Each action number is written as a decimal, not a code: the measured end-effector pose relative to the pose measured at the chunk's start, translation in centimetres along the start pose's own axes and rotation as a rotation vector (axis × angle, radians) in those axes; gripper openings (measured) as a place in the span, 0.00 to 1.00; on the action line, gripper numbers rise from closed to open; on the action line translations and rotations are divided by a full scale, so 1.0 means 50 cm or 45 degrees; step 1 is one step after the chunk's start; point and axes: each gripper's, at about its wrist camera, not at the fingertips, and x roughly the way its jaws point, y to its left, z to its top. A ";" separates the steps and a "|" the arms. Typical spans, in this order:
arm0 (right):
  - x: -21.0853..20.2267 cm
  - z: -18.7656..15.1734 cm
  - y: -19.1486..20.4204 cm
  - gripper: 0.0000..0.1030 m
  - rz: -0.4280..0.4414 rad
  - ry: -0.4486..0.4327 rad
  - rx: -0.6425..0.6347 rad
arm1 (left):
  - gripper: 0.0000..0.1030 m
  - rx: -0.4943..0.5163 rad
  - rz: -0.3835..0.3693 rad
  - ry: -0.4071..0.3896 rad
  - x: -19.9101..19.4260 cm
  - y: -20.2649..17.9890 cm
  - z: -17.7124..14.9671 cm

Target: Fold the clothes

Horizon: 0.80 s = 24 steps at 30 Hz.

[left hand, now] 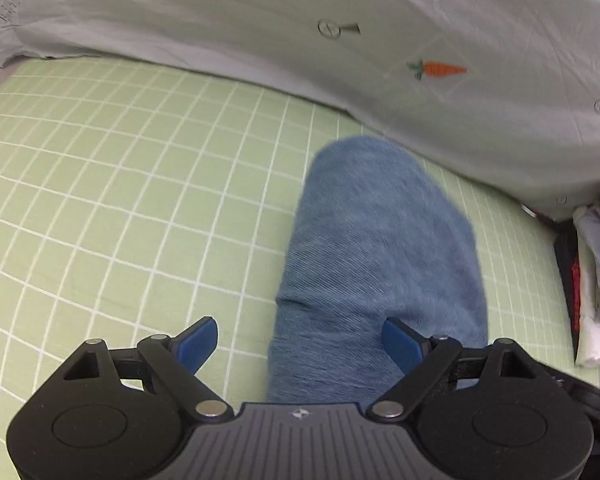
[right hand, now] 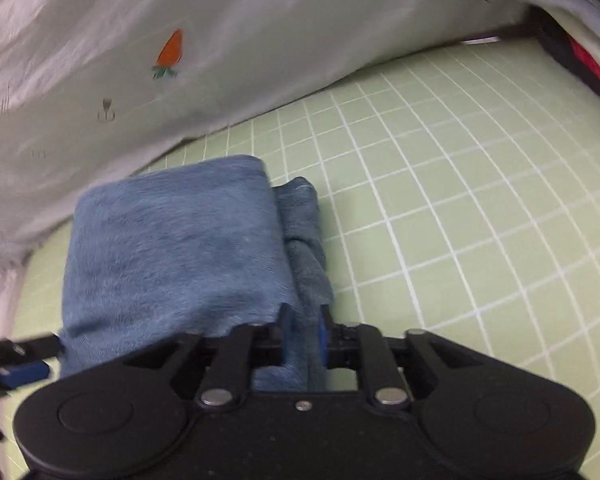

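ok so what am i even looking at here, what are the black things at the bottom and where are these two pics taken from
Each picture comes from a camera mounted on a hand-held gripper, looking forward along its two blue-tipped fingers; a person holds one in each hand. The black shapes are the grippers themselves. In the left wrist view the left gripper stands wide open over a folded blue garment. In the right wrist view the right gripper has its fingers narrowed around that garment's bunched edge. The garment lies on a green checked sheet, beside a pale carrot-print quilt.
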 end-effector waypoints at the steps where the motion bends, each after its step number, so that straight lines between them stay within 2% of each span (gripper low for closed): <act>1: 0.001 0.001 -0.001 0.61 0.018 0.003 0.006 | 0.87 -0.012 0.005 0.015 0.010 0.002 0.001; 4: 0.025 0.007 0.002 0.64 0.059 0.042 0.004 | 0.88 -0.043 -0.022 0.058 0.032 0.008 0.004; 12: 0.083 0.009 0.020 0.78 0.104 0.121 -0.011 | 0.91 0.003 -0.050 0.122 0.085 -0.018 0.023; 19: 0.108 0.011 0.021 0.82 0.110 0.140 0.059 | 0.92 0.011 -0.068 0.151 0.105 -0.025 0.029; 21: 0.111 0.008 0.017 0.76 0.120 0.143 0.092 | 0.91 0.002 -0.080 0.152 0.102 -0.021 0.028; 23: 0.103 0.009 0.013 0.55 0.151 0.147 0.131 | 0.79 -0.017 -0.094 0.150 0.095 -0.015 0.028; 24: 0.095 0.009 0.013 0.37 0.159 0.144 0.139 | 0.74 -0.031 -0.103 0.143 0.088 -0.012 0.027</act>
